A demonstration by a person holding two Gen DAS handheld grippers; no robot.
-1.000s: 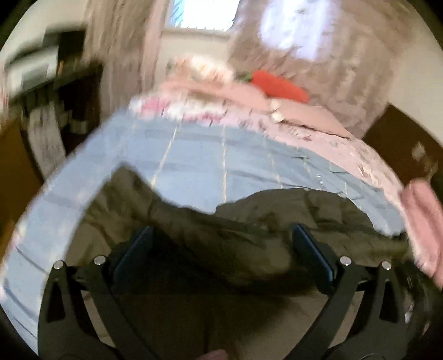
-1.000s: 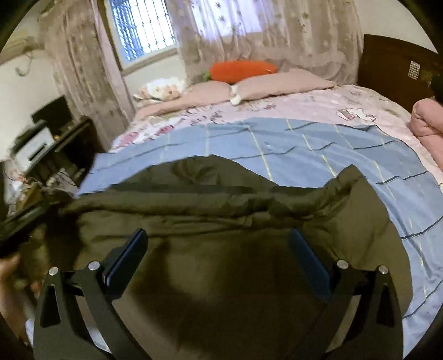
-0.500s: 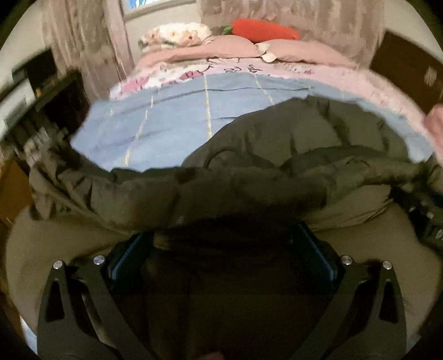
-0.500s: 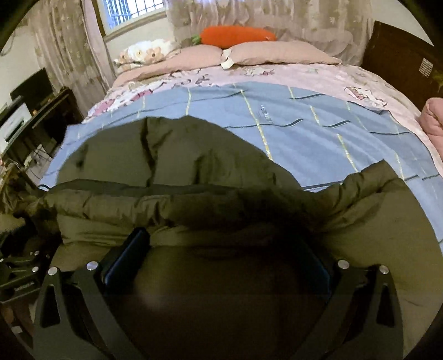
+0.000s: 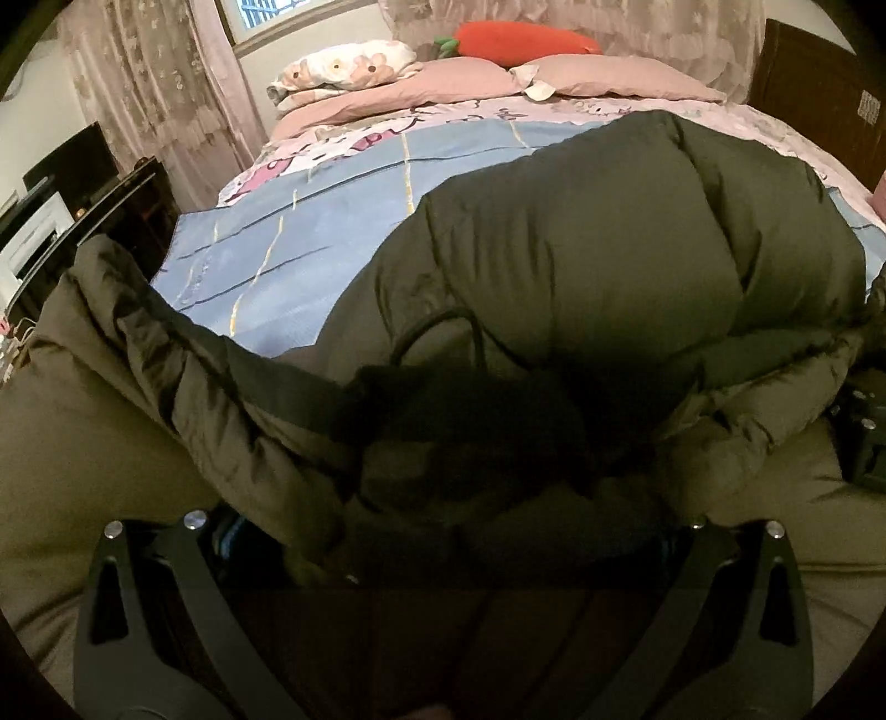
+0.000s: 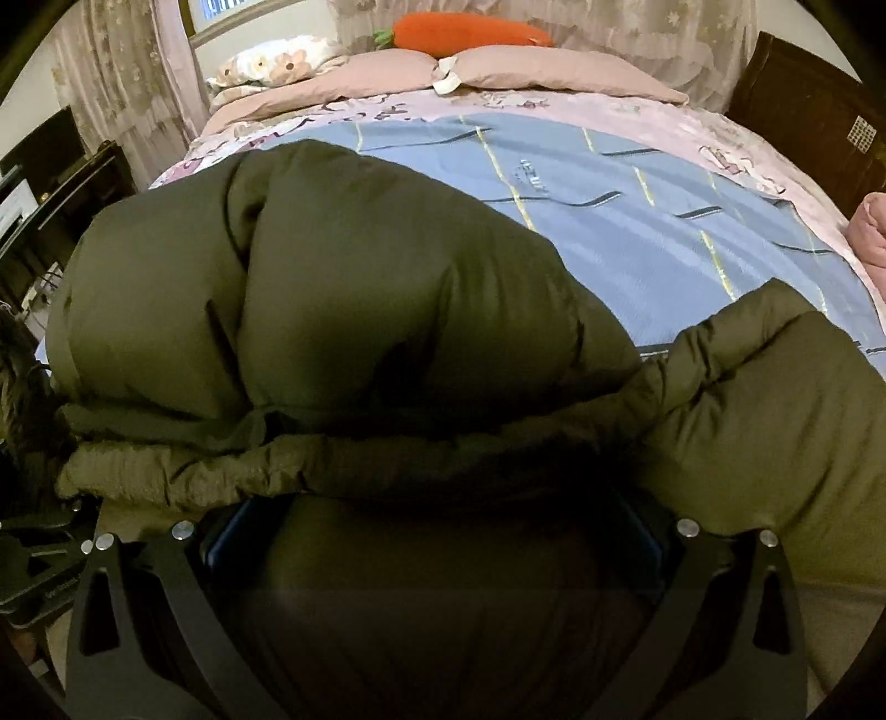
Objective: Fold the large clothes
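A large olive-green padded jacket (image 5: 581,266) lies on the blue checked bedspread (image 5: 288,260), bulging in the middle; it also fills the right wrist view (image 6: 332,288). My left gripper (image 5: 443,531) stands wide apart with a bunched fold of the jacket lying between and over its fingers; the fingertips are hidden. My right gripper (image 6: 432,526) is likewise wide apart with jacket fabric covering its fingertips. The right gripper shows at the right edge of the left wrist view (image 5: 864,432).
Pink pillows (image 6: 498,72) and an orange carrot-shaped cushion (image 6: 465,30) lie at the head of the bed. A dark wooden headboard (image 6: 803,111) is on the right. A dark cabinet (image 5: 94,194) stands left of the bed. Curtains cover the window behind.
The jacket's near edge has been lifted and carried forward over the rest of the jacket. Both grippers moved forward and lower towards the bed; fabric now covers their fingertips.
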